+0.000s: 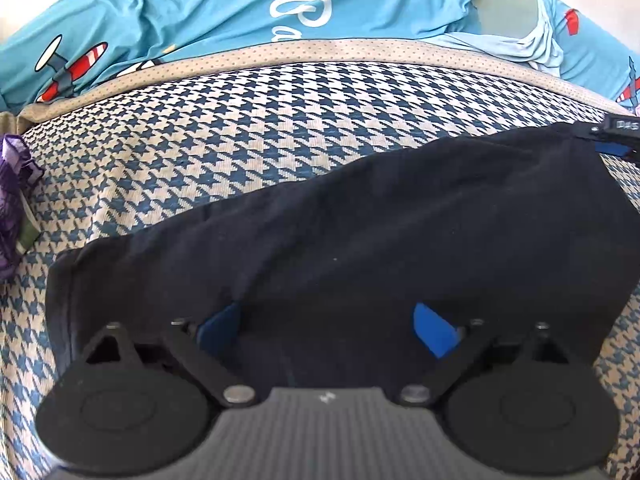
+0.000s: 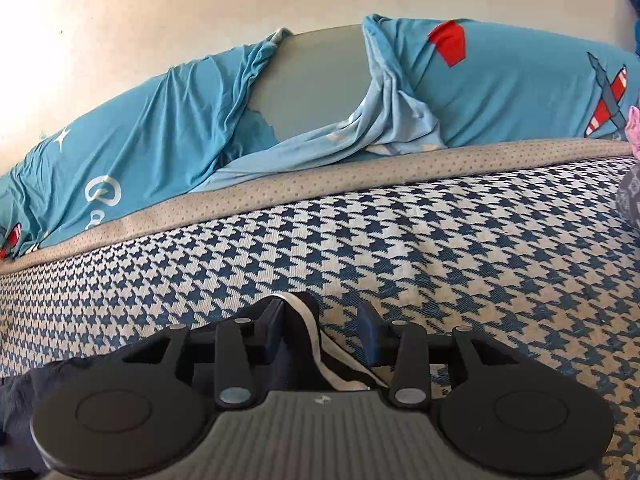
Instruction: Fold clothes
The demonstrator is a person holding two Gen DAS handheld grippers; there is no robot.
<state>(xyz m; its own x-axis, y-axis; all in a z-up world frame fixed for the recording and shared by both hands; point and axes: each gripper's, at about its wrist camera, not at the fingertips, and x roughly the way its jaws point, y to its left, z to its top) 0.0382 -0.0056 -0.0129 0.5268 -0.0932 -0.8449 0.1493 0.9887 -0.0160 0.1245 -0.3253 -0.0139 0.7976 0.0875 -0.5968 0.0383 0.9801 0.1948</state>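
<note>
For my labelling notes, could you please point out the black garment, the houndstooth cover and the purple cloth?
black garment [image 1: 400, 232], left wrist view, middle of the fabric.
houndstooth cover [image 1: 240, 120], left wrist view, bare patch.
purple cloth [image 1: 12, 184], left wrist view, crumpled bunch.

The black garment [image 1: 360, 232] is soft, matt cloth with a stitched hem; the right wrist view shows a white band along its edge. Under it lies a bed cover [image 1: 240, 128] of coarse ribbed weave — blue-and-cream houndstooth. The turquoise sheet [image 2: 140, 120] behind looks thin, smooth and creased. The left gripper [image 1: 328, 320] is matt black plastic with dull metal rivets — its fingers [image 1: 434, 328] smooth blue plastic.
</note>
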